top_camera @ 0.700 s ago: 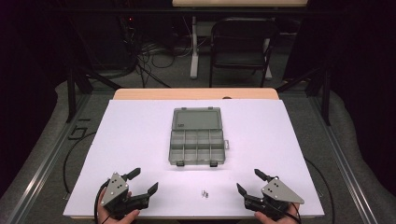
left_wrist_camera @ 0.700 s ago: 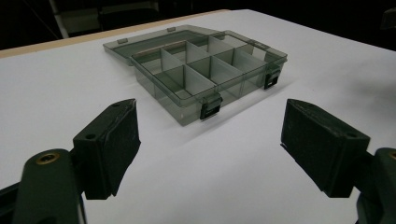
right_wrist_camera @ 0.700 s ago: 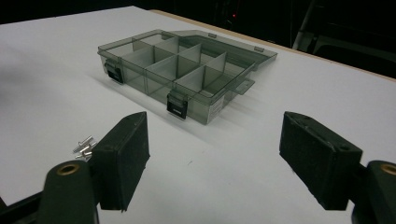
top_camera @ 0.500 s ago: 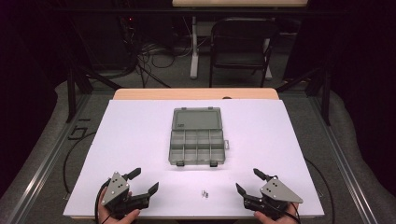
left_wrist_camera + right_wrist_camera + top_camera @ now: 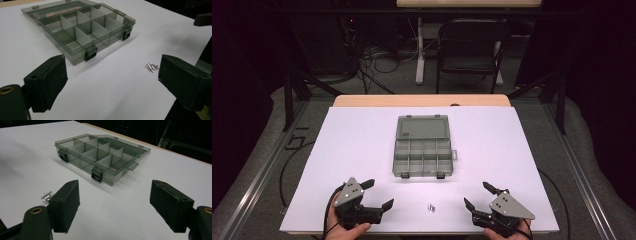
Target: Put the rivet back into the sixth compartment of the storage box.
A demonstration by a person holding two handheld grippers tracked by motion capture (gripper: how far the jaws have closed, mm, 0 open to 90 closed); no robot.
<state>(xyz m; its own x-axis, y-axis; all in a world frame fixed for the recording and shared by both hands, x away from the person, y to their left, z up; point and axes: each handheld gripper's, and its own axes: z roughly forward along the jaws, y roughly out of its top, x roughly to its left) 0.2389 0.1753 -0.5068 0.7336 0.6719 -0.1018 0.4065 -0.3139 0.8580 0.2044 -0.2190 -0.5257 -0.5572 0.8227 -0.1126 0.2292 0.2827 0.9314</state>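
While the organizer box (image 5: pixel 424 146) lay open mid-table, both grippers waited near it.
Left gripper (image 5: pixel 378 194) and right gripper (image 5: pixel 477 195) gaped wide, empty; small pins (image 5: pixel 431 207) lay between them.

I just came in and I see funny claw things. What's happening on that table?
A person is holding a claw tool in each hand at the near edge of a white table. The left gripper and the right gripper are both open and hold nothing. Between them lies a little pile of small metal pins. Farther back sits a grey compartment box with its lid flipped open. Its compartments look empty.
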